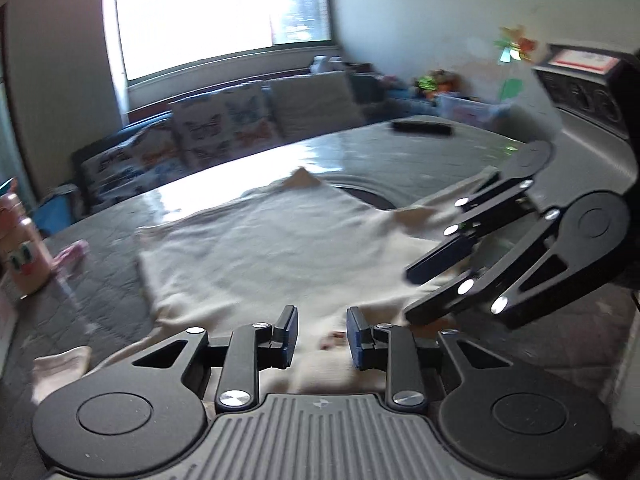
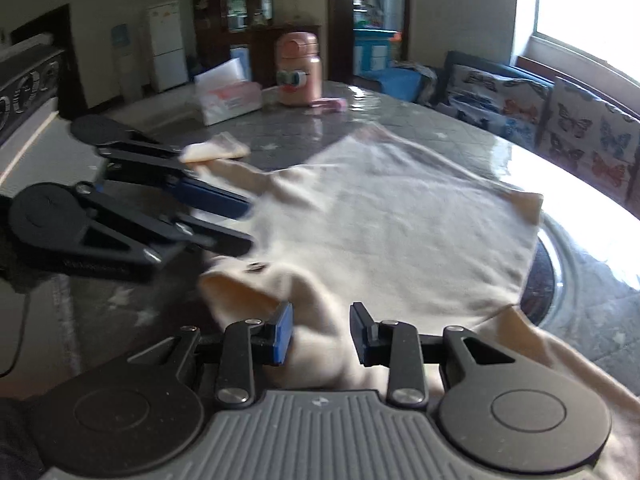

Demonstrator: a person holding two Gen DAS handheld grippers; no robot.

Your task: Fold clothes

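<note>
Left wrist view: the left gripper (image 1: 322,334) hovers with jaws parted, grasping nothing, over the near hem of a cream garment (image 1: 272,248) that lies spread mostly flat on the table (image 1: 224,184), probably so a fold can be laid across it. The right gripper (image 2: 321,332), likewise released, sits over a bunched collar part at the table's near edge. Farther off, toward the far edge, a pink bottle (image 2: 298,74) and a tissue box (image 2: 228,96) stand clear of the cloth.
</note>
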